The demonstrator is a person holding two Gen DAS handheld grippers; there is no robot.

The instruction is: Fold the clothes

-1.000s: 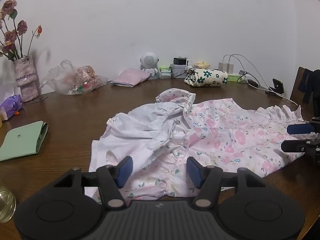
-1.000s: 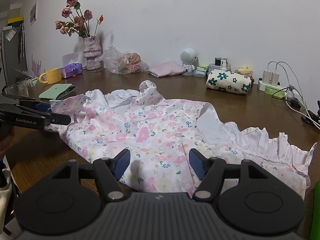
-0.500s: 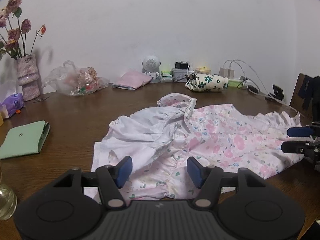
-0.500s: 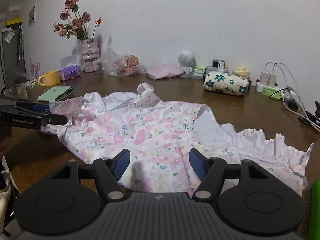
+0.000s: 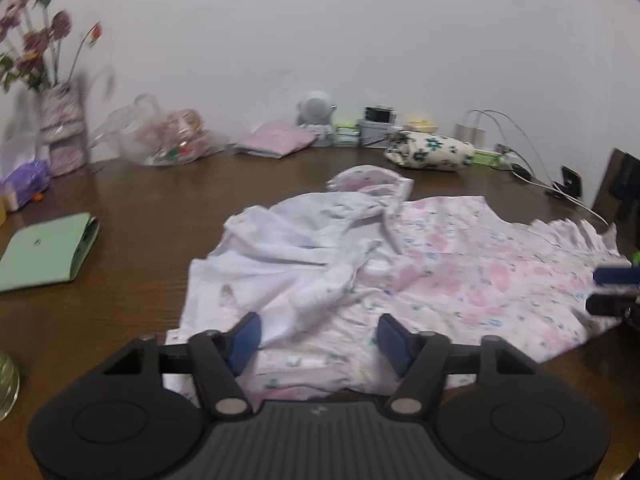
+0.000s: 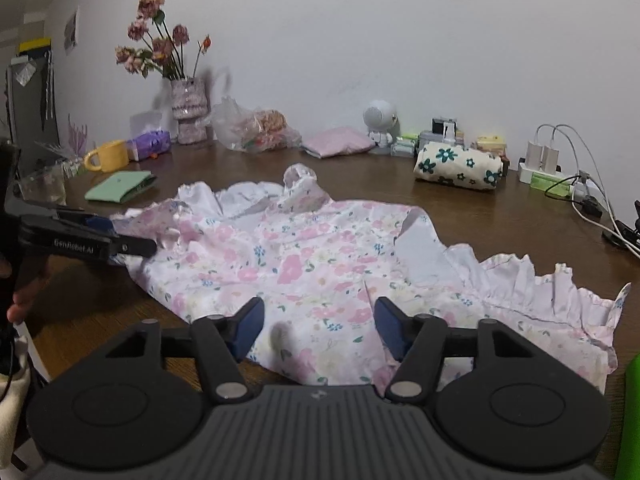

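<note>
lying spread, floral dress (image 6: pixel 320 264), long axis left-right, ruffled hem rightward

The left black two-finger tongs with blue pads (image 5: pixel 319 338) are standing with their fingers spread wide, pointing forward and level at a low height. The right black two-finger tongs with blue pads (image 6: pixel 319 330) are holding the same wide-spread, forward-pointing pose. Seen from the right wrist camera, the left tongs (image 6: pixel 132 240) are reaching in sideways, one finger stacked above the other, with a bare fingertip of the person's left hand (image 6: pixel 20 300) showing beneath them.
</note>
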